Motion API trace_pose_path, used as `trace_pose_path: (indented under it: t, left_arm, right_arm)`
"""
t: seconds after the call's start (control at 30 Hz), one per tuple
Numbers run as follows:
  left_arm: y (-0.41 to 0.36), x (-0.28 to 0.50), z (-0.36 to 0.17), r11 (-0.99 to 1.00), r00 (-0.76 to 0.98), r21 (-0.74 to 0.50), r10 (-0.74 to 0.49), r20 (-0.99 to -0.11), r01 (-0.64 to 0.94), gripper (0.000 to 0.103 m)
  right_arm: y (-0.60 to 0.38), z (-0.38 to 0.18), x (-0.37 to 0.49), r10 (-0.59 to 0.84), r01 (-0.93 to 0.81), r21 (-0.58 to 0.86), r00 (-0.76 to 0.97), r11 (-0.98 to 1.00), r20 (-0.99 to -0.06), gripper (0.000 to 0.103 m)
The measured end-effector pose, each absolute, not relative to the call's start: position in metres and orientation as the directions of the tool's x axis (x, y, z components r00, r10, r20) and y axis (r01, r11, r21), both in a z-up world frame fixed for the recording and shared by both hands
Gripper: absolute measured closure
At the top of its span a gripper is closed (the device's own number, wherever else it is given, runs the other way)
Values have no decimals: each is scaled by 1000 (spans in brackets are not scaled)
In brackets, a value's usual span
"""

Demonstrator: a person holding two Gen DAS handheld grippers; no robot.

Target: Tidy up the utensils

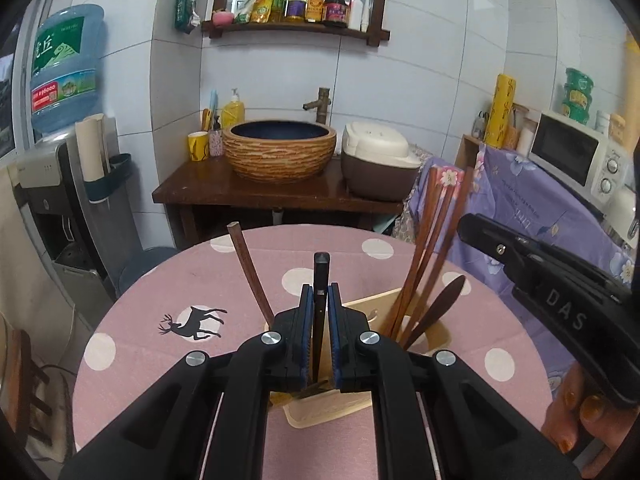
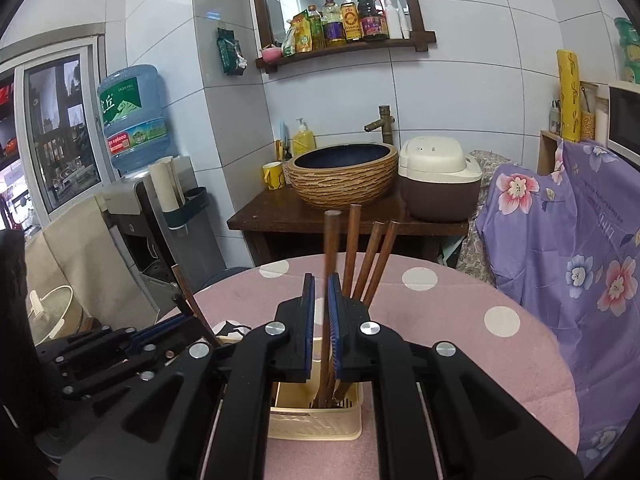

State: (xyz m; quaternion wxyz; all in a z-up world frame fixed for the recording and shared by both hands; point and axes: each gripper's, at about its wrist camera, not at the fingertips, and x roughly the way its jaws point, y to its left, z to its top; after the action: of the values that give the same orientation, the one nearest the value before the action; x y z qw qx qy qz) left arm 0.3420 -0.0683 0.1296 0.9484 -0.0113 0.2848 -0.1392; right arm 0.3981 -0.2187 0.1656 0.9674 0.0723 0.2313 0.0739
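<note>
Lower end of the dark utensil [image 1: 321, 312] is hidden between the left gripper [image 1: 321, 292] pads; holder [image 1: 320, 414] base and near wall are covered by gripper bodies; chopstick [image 2: 330, 280] foot is lost inside the beige basket [image 2: 316, 420]; the hand [image 1: 580, 420] under the right gripper is cut off at the frame edge; bottle labels [image 1: 316, 4] on the shelf are too small to be read.

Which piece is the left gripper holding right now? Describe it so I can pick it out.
On the pink polka-dot table, find the cream utensil holder. The left gripper is shut on a dark, flat-ended stick standing upright above it. Unlike the reddish-brown chopsticks leaning at the right, it is almost black.
</note>
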Motion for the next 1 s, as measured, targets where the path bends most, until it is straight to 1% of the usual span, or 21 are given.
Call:
trace_pose_path:
  t: [0.07,0.1,0.13,0.17,0.2,0.23,0.27,0.33,0.37,0.4,0.43,0.47,0.53,0.63,0.73,0.87,0.93,1.0]
  left_arm:
    - [-67,328,136,956,814,-93,-285,-505,278,88]
    - [-66,319,140,955,826,-90,-291,-482,284,74]
    - [-64,311,143,954,839,-88,-293,-458,285,53]
    - [-60,300,147,955,854,-92,-292,-430,281,45]
    - [-56,291,149,956,866,-99,-293,-405,277,36]
    - [-52,282,150,955,873,-108,-296,-388,276,32]
    - [-47,273,149,954,877,-115,-300,-376,277,31]
    - [-38,255,145,954,886,-123,-299,-354,273,19]
    - [-33,243,140,956,896,-121,-292,-334,266,16]
    - [-28,232,134,959,906,-113,-282,-315,259,10]
    - [-23,222,127,962,912,-103,-272,-305,253,7]
    - [-20,214,120,965,917,-94,-263,-301,246,6]
    - [-10,196,99,970,922,-93,-242,-303,224,6]
    - [5,173,68,974,919,-130,-217,-329,184,6]
    - [22,144,35,972,929,-204,-177,-324,114,6]
    - [34,114,10,956,930,-286,-164,-329,67,6]
    - [38,100,4,956,932,-290,-150,-329,51,6]
    - [38,81,2,966,945,-256,-111,-308,30,6]
  right_arm:
    - [-222,165,389,177,-114,171,889,979,-422,95]
    - [-223,166,385,178,-115,171,892,978,-415,93]
    - [-225,166,379,180,-118,173,896,978,-407,88]
    - [-227,167,371,181,-120,175,901,977,-393,83]
    - [-229,167,364,180,-120,177,907,977,-381,67]
    - [-231,167,354,176,-118,177,914,977,-366,47]
    - [-234,166,343,168,-113,172,922,979,-350,41]
    - [-236,164,324,157,-112,152,931,982,-328,39]
    - [-237,162,313,153,-114,136,934,984,-324,36]
    - [-238,158,303,148,-115,119,936,986,-319,23]
    - [-240,154,291,139,-112,104,941,988,-310,16]
    - [-243,148,277,127,-106,87,947,991,-295,14]
    - [-247,133,251,102,-94,42,958,995,-270,6]
    - [-252,102,217,61,-70,-23,960,997,-272,6]
    - [-251,63,184,45,-71,-73,948,995,-316,6]
    - [-242,23,140,82,-114,-69,931,991,-355,6]
    - [-238,11,115,122,-139,-25,929,990,-349,6]
    - [-230,4,91,163,-166,20,929,986,-331,6]
